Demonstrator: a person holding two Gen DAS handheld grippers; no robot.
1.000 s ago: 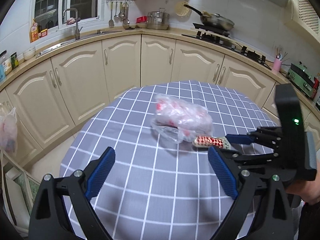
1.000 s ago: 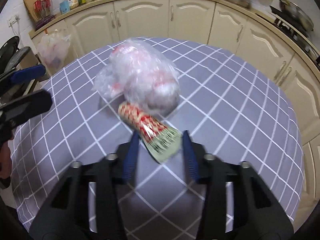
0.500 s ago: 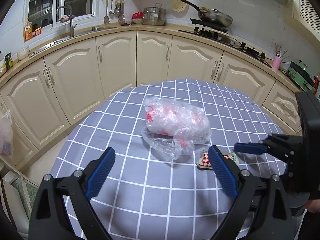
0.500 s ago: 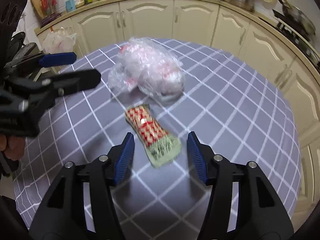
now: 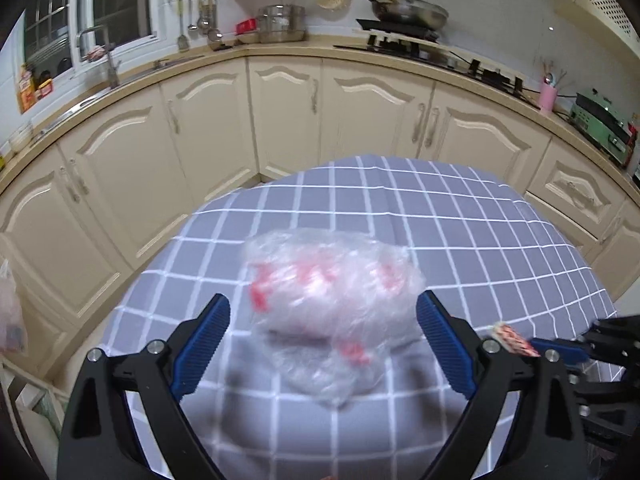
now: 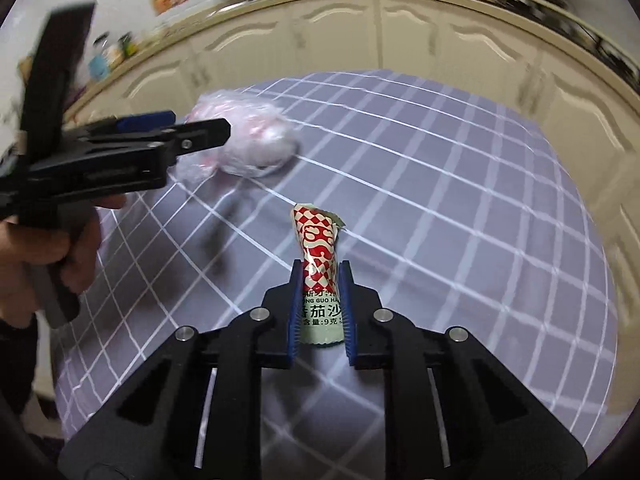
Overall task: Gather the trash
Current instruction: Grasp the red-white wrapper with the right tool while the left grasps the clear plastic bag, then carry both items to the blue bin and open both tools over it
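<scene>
A crumpled clear plastic bag (image 5: 332,296) with red print lies on the round table's grey checked cloth (image 5: 460,216). My left gripper (image 5: 322,336) is open, its blue pads on either side of the bag's near end. The bag also shows in the right wrist view (image 6: 244,140), with the left gripper (image 6: 188,124) at it. My right gripper (image 6: 320,288) is shut on a red-and-white checked sauce packet (image 6: 318,248) and holds it just above the cloth. The packet's tip shows at the right in the left wrist view (image 5: 512,336).
Cream kitchen cabinets (image 5: 288,116) curve behind the table, with a sink (image 5: 108,68), pots and a stove (image 5: 404,32) on the counter. A hanging plastic bag (image 5: 10,316) is at the far left. The table edge drops off on all sides.
My right gripper has closed on the sauce packet and lifted it. My left gripper has moved forward so that the plastic bag now sits between its open pads.
</scene>
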